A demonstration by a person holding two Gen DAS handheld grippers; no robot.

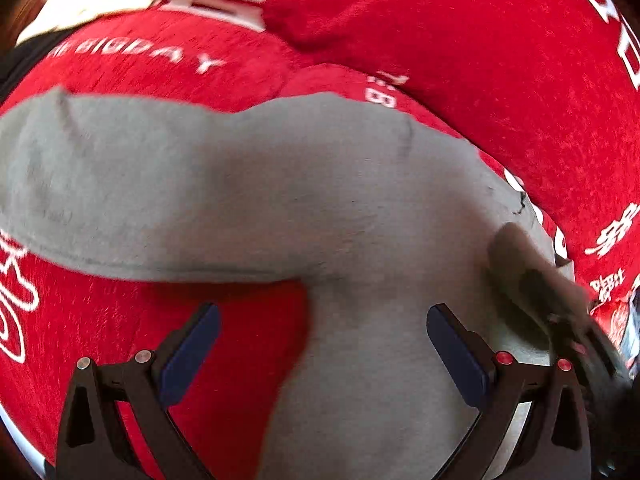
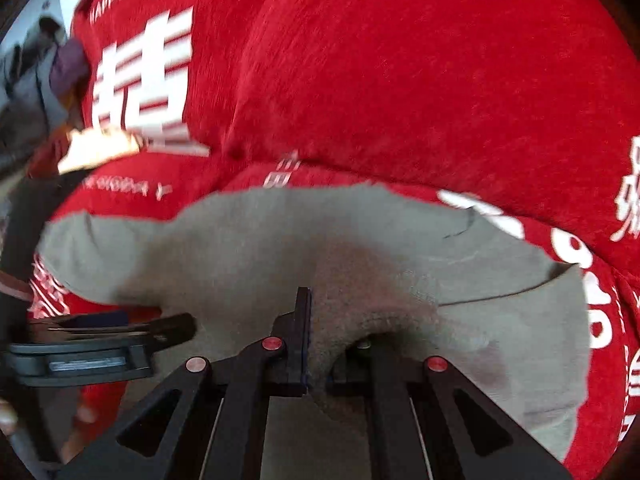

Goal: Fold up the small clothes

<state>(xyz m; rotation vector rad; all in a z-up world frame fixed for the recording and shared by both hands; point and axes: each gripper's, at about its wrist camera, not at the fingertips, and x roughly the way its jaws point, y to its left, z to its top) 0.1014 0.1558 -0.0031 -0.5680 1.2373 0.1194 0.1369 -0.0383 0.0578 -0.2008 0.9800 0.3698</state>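
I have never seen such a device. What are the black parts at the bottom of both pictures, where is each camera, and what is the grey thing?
The black parts are two-finger claws that a person holds, one in each hand. Each picture comes from a camera on one claw, looking along its fingers. A grey garment lies on a red cover printed with white letters. The left claw is open above the garment's edge. The right claw is shut on a fold of the garment.

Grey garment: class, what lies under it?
The grey garment rests on a red cover with white lettering. What the cloth covers beneath its middle cannot be seen.
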